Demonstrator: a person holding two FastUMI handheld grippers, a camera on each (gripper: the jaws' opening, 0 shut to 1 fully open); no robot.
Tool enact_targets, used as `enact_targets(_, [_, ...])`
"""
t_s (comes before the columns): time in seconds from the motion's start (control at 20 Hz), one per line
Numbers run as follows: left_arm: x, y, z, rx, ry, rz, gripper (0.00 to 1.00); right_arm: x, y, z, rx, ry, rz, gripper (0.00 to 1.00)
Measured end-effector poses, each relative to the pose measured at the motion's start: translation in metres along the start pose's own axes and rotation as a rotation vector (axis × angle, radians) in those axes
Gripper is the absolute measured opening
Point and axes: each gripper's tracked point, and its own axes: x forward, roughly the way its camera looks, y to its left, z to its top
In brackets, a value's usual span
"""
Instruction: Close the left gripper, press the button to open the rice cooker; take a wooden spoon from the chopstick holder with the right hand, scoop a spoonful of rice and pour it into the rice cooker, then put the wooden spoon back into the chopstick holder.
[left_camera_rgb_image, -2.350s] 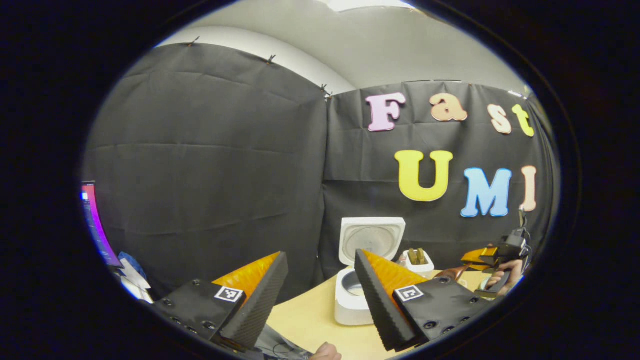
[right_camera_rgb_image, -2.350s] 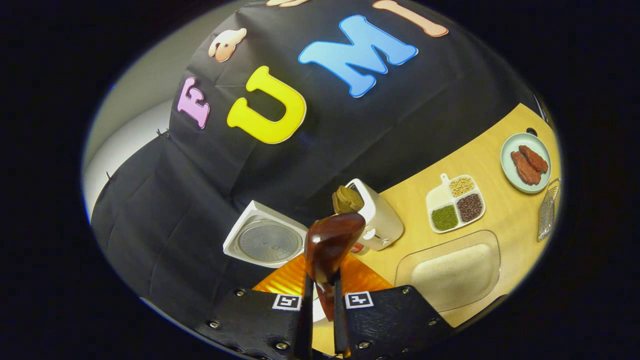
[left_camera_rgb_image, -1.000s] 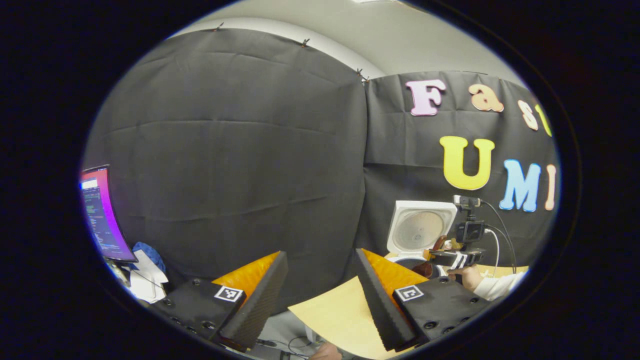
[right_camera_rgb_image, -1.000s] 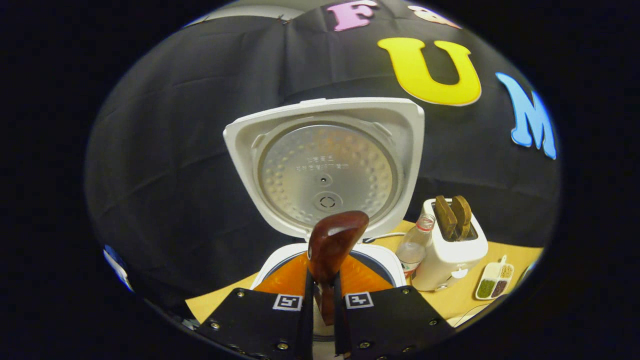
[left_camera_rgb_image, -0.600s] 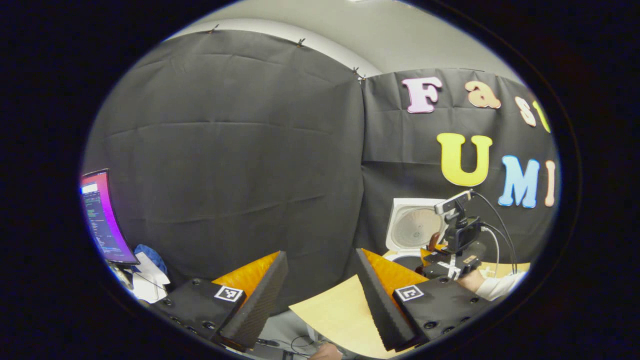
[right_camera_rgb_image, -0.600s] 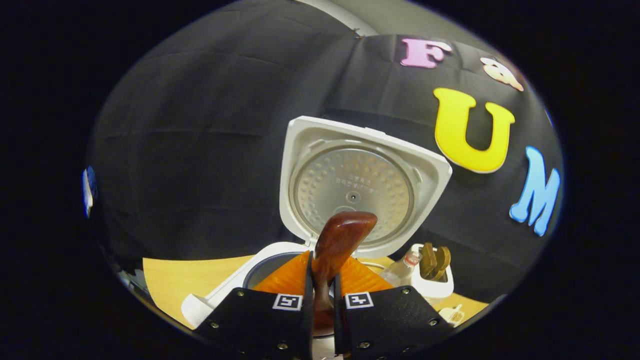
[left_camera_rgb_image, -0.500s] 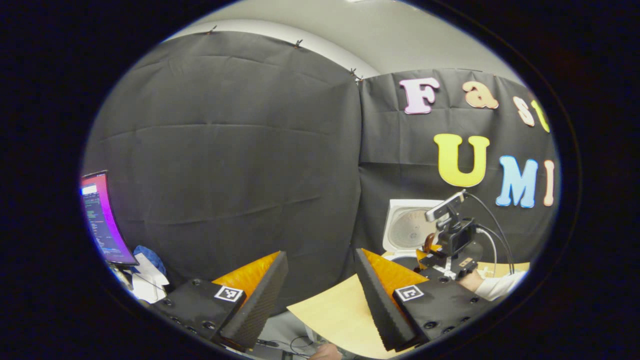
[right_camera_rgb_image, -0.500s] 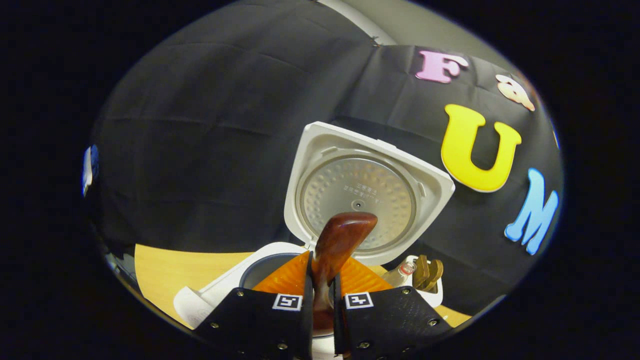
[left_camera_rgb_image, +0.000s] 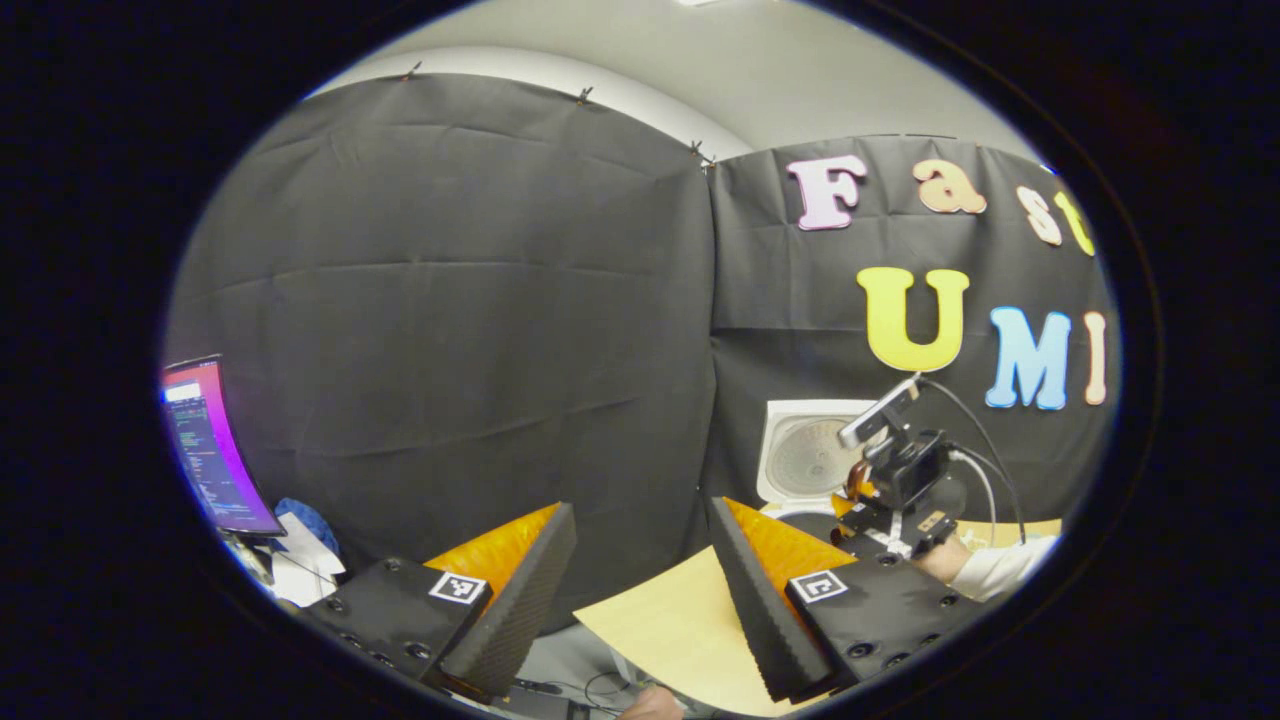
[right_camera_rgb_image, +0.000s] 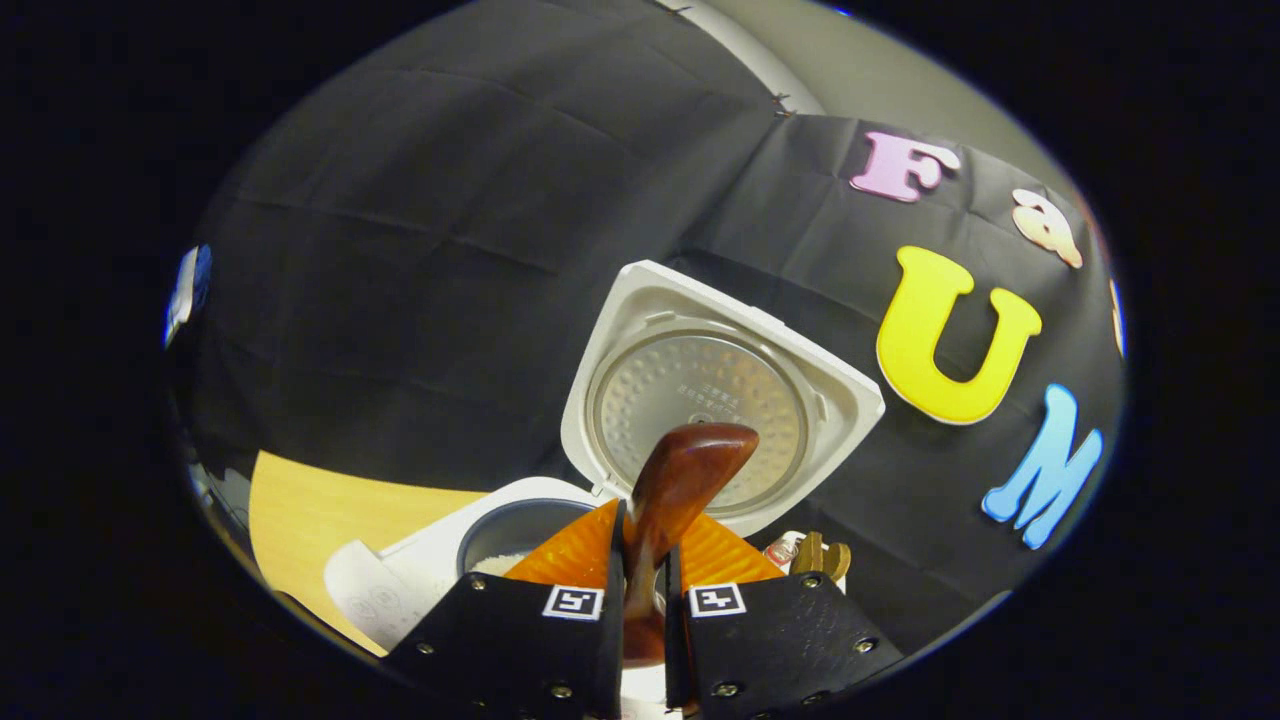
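- The rice cooker (right_camera_rgb_image: 440, 575) stands open on the table (right_camera_rgb_image: 310, 510), its lid (right_camera_rgb_image: 715, 395) raised behind the pot.
- The right gripper (right_camera_rgb_image: 640, 560) is clamped on the wooden spoon (right_camera_rgb_image: 680, 480) — the bowl rises in front of the lid, above the pot.
- The left gripper (left_camera_rgb_image: 640, 560) hangs with fingers apart, holding nothing, well off to the cooker's side — the right gripper shows there beside the lid (left_camera_rgb_image: 805, 455).

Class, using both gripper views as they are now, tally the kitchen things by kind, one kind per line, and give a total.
Rice cooker, lid up: 1
Wooden spoon, in the right claw: 1
Toaster holding bread: 1
Bottle, partly hidden: 1
Total: 4
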Motion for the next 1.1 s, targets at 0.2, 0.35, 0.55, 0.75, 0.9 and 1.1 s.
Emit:
enact_targets(0.2, [-0.019,-0.005,0.018,0.001,-0.018,-0.015,0.93,-0.026,-0.042,0.003,0.401,0.036,0.024,0.17])
enact_targets(0.35, [-0.023,-0.018,0.021,-0.002,-0.025,-0.038,0.93,-0.059,-0.104,-0.006,0.607,0.032,-0.019,0.17])
enact_targets(0.55, [-0.020,-0.047,0.021,-0.004,-0.018,-0.079,0.93,-0.107,-0.173,-0.037,0.780,0.034,-0.085,0.17])
enact_targets(0.75, [-0.019,-0.078,0.021,-0.012,-0.014,-0.133,0.93,-0.170,-0.234,-0.075,0.864,0.032,-0.182,0.17])
enact_targets(0.9, [-0.020,-0.105,0.022,-0.004,-0.020,-0.178,0.93,-0.213,-0.274,-0.106,0.922,0.032,-0.265,0.17])
enact_targets(1.1, [-0.023,-0.139,0.025,0.011,-0.022,-0.231,0.93,-0.277,-0.332,-0.170,0.994,0.061,-0.445,0.17])
